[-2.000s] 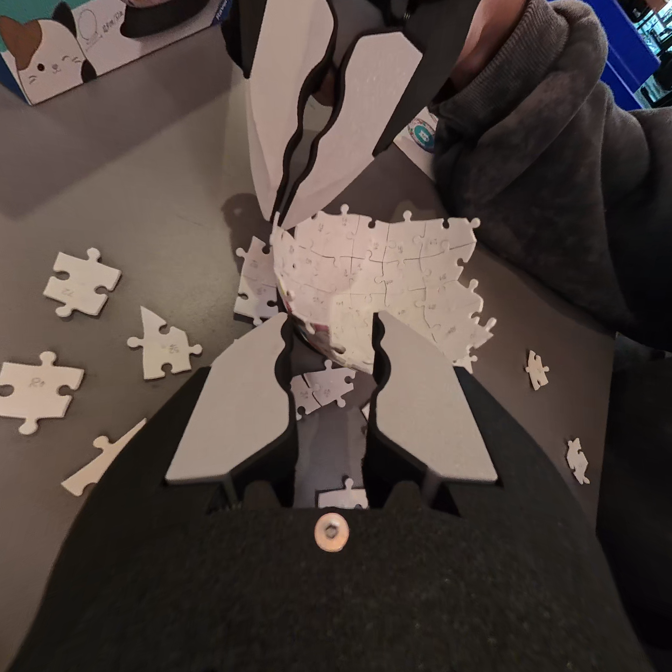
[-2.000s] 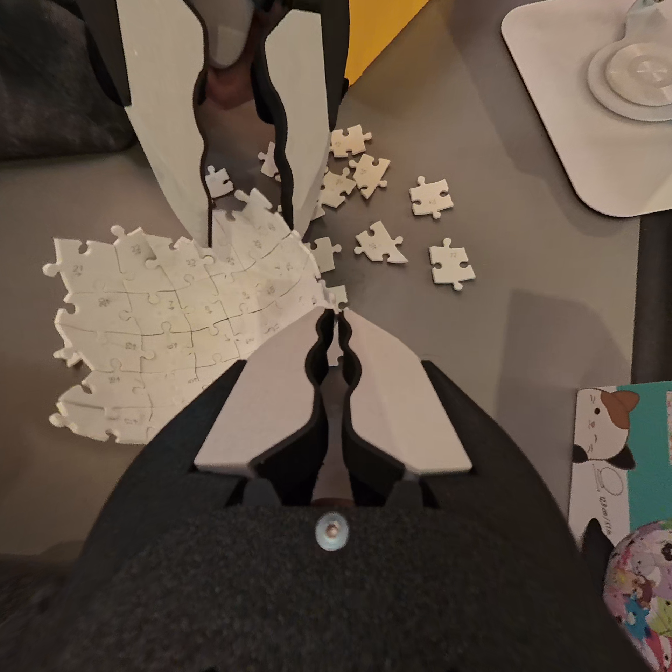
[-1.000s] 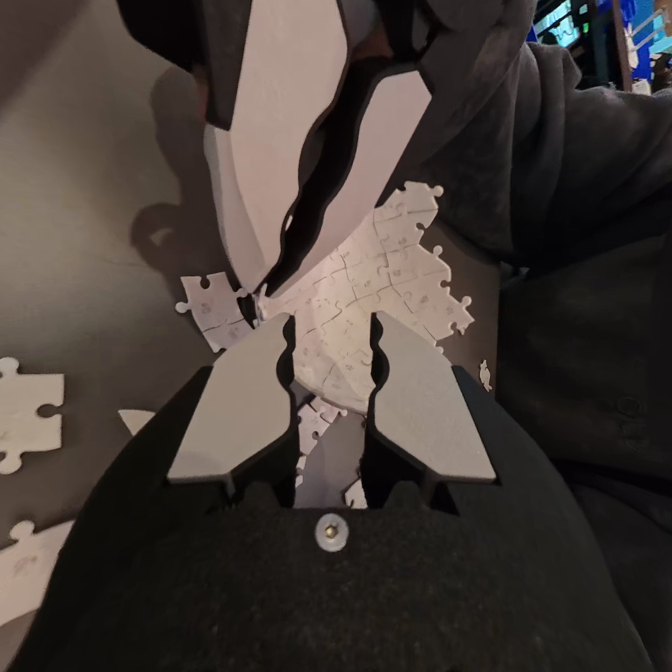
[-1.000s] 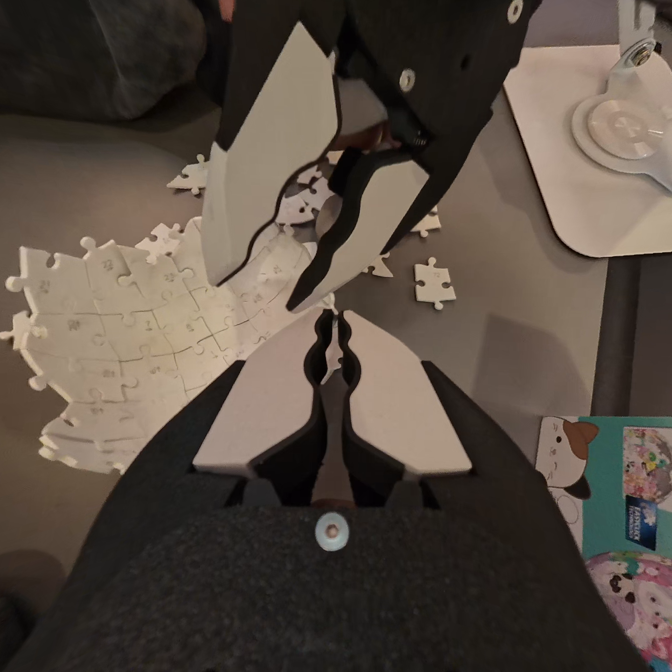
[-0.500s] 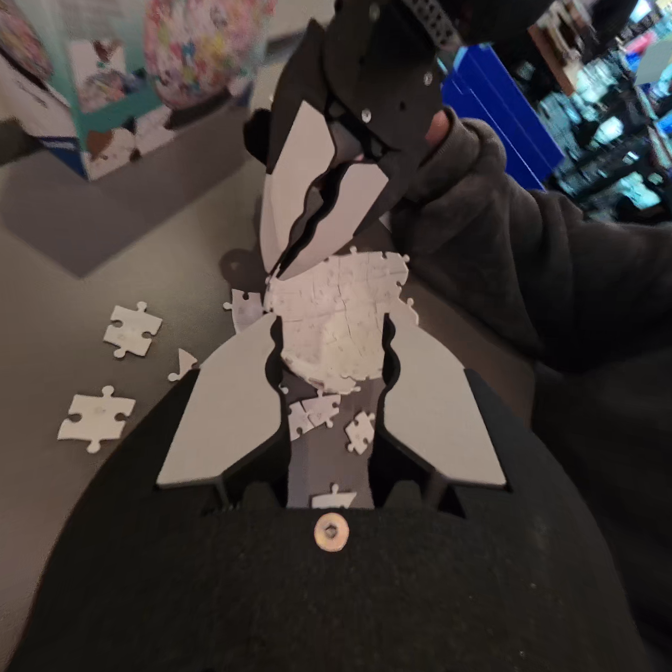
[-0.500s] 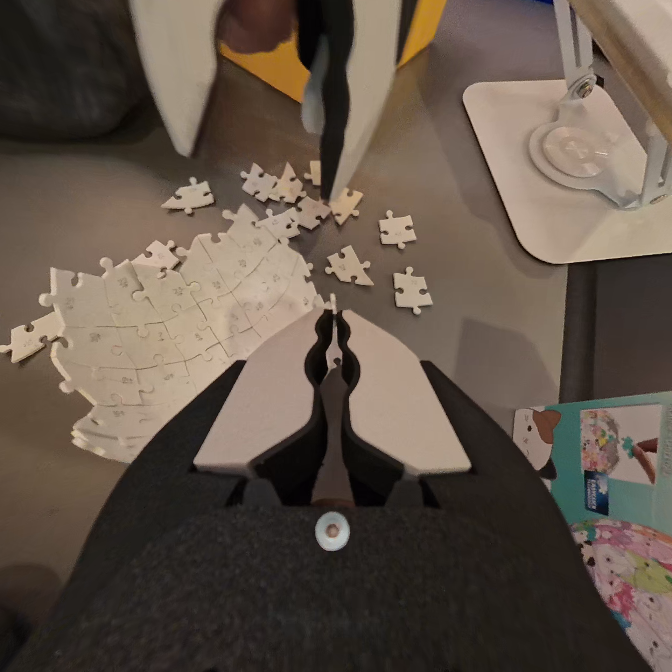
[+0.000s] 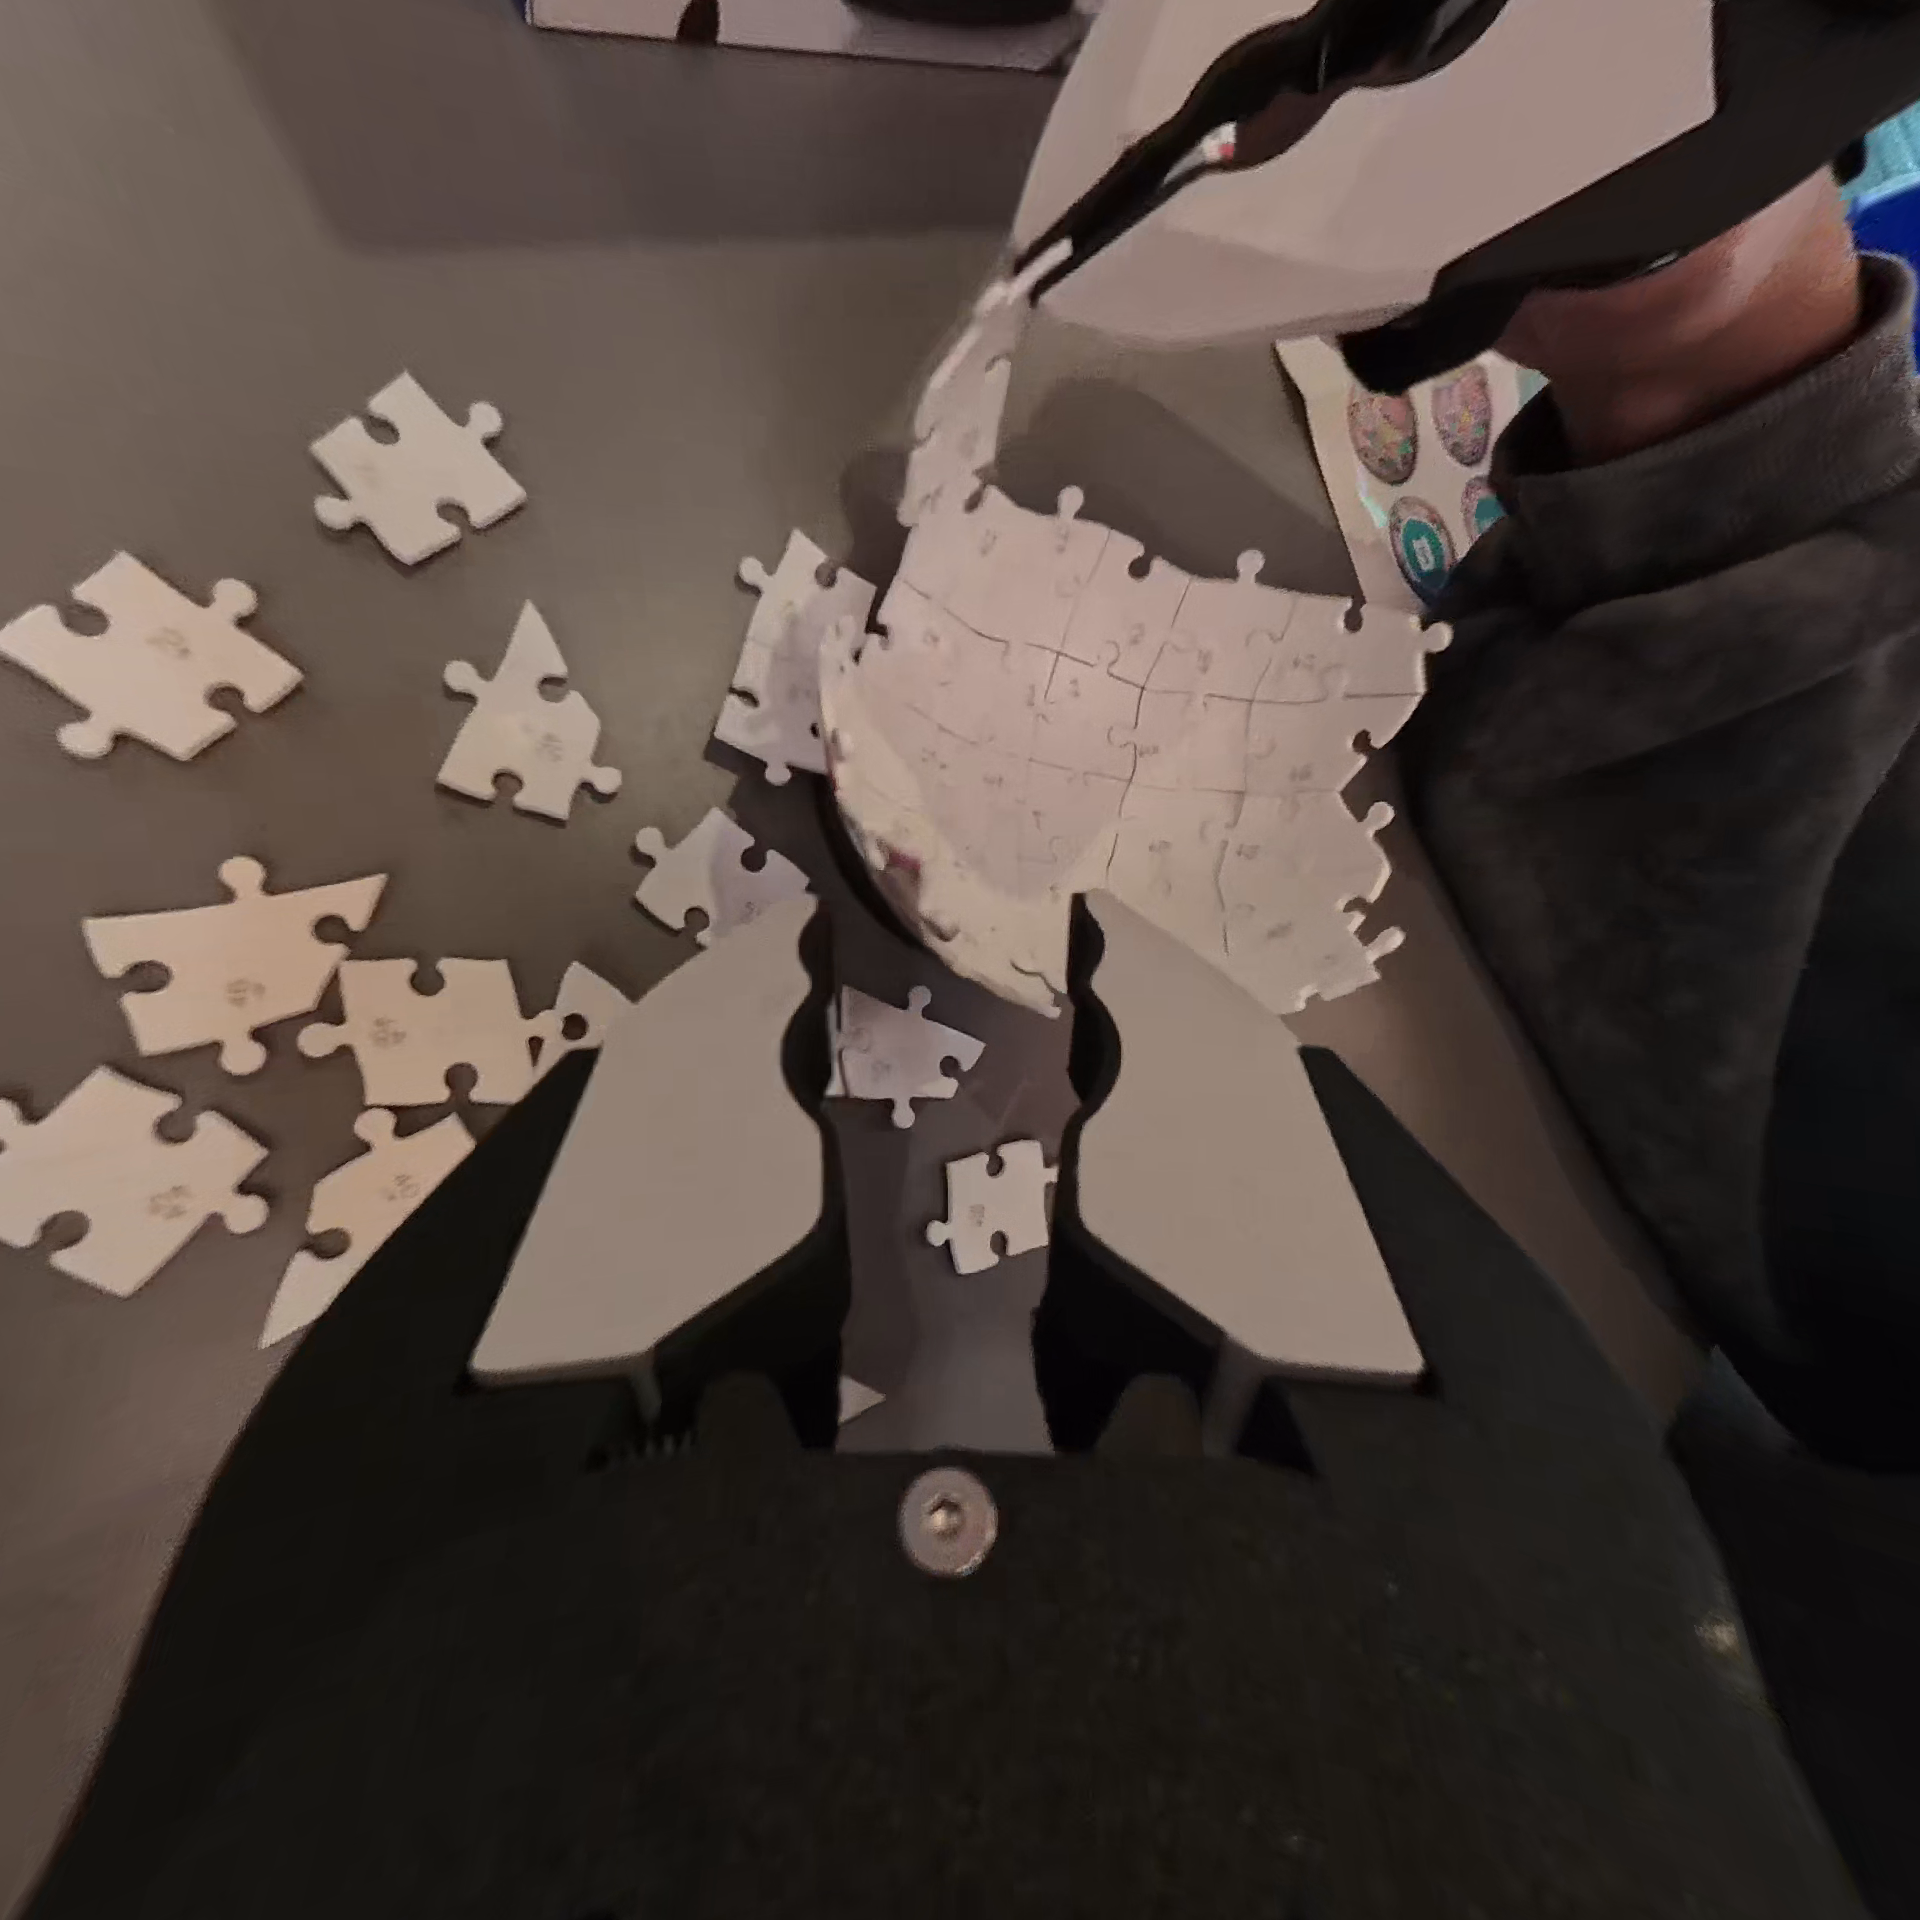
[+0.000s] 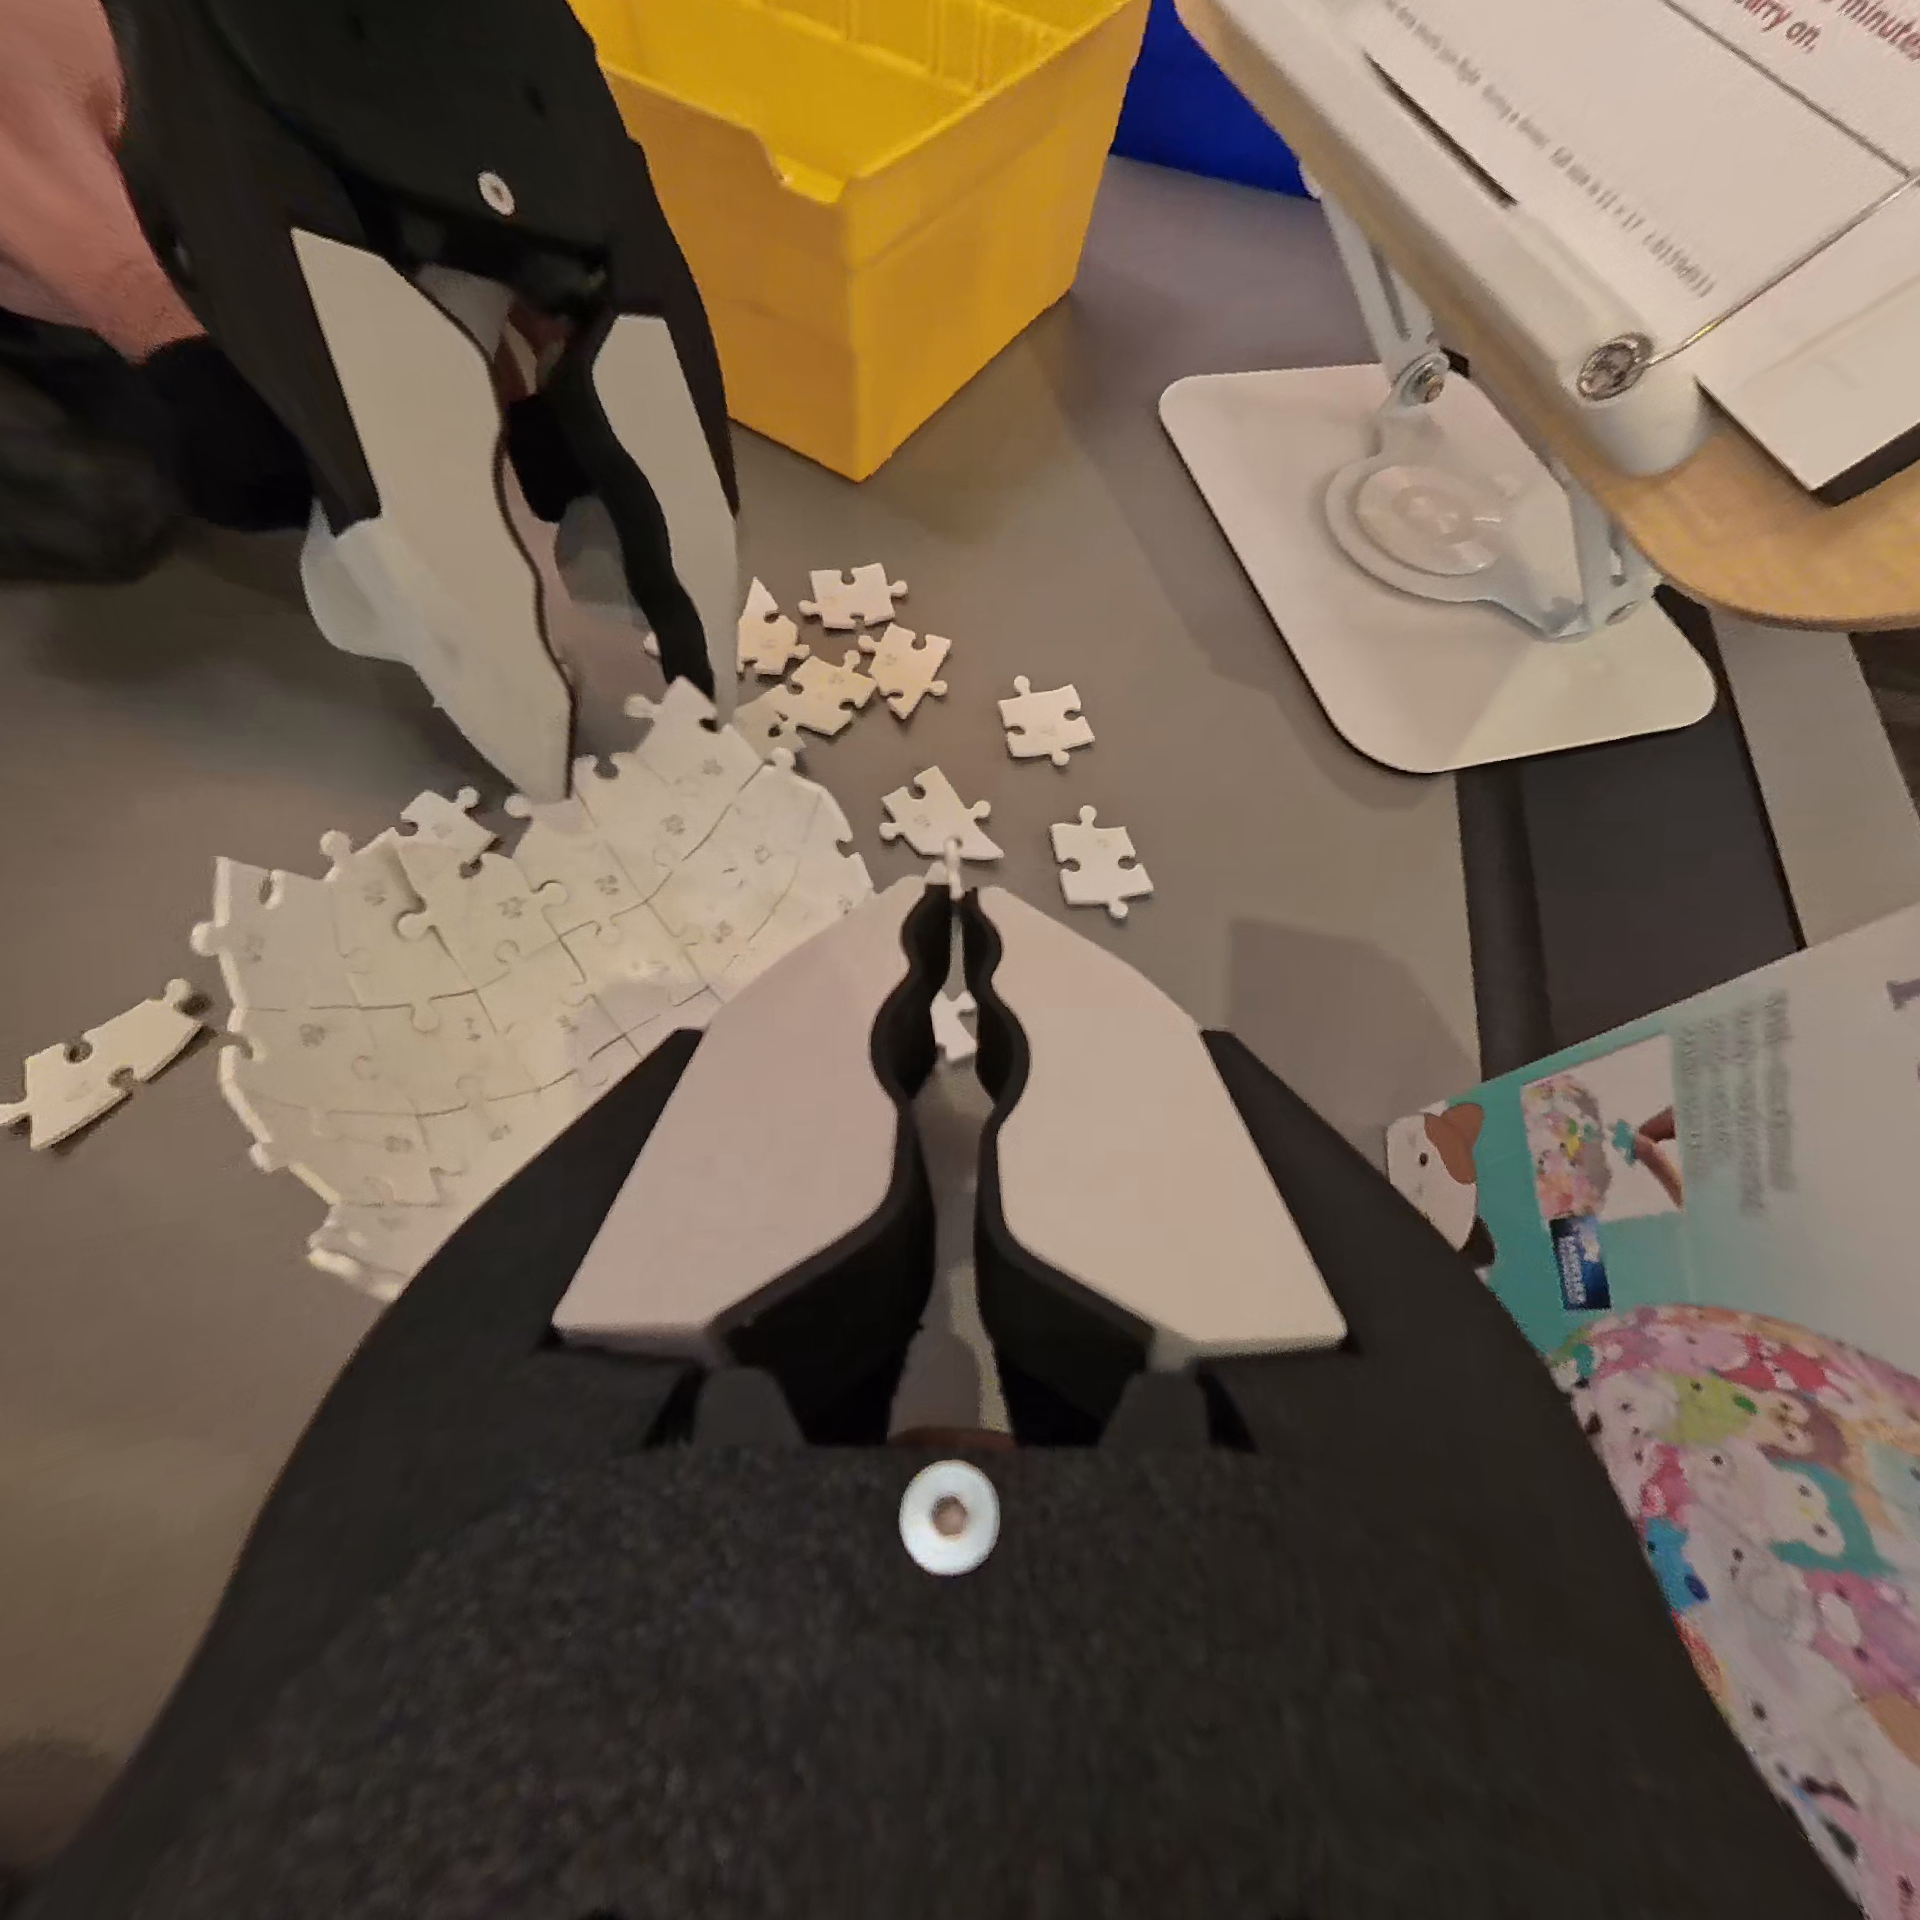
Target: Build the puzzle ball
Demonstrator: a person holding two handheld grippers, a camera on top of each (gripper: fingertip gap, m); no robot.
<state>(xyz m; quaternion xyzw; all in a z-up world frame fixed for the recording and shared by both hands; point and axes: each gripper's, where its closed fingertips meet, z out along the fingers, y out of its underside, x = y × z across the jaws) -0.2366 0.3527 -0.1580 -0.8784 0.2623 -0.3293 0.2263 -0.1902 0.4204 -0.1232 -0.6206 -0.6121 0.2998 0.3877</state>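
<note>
The right hand-held gripper is pinched almost closed on a single white puzzle piece, held edge-on so only a sliver shows past the tips. The left hand-held gripper stands wide, empty, its fingers straddling the near edge of the curved shell of joined pieces; from the right wrist view its tips come down on that shell's far rim.

The grey table carries everything. Largest on it are the yellow bin and the white stand, then the puzzle box, teal with cartoon animals and a picture of the finished ball. The shell lies bowl-like with numbered backs up. Loose pieces lie scattered just beyond it.

Judging by this, the ball is well under half built, and the step in hand is fitting the held piece. Next it must be carried to the matching gap, turned flat and pressed in while the left steadies the shell.

Small print shows on the box, on the stand's sheet and on the pieces' backs.
</note>
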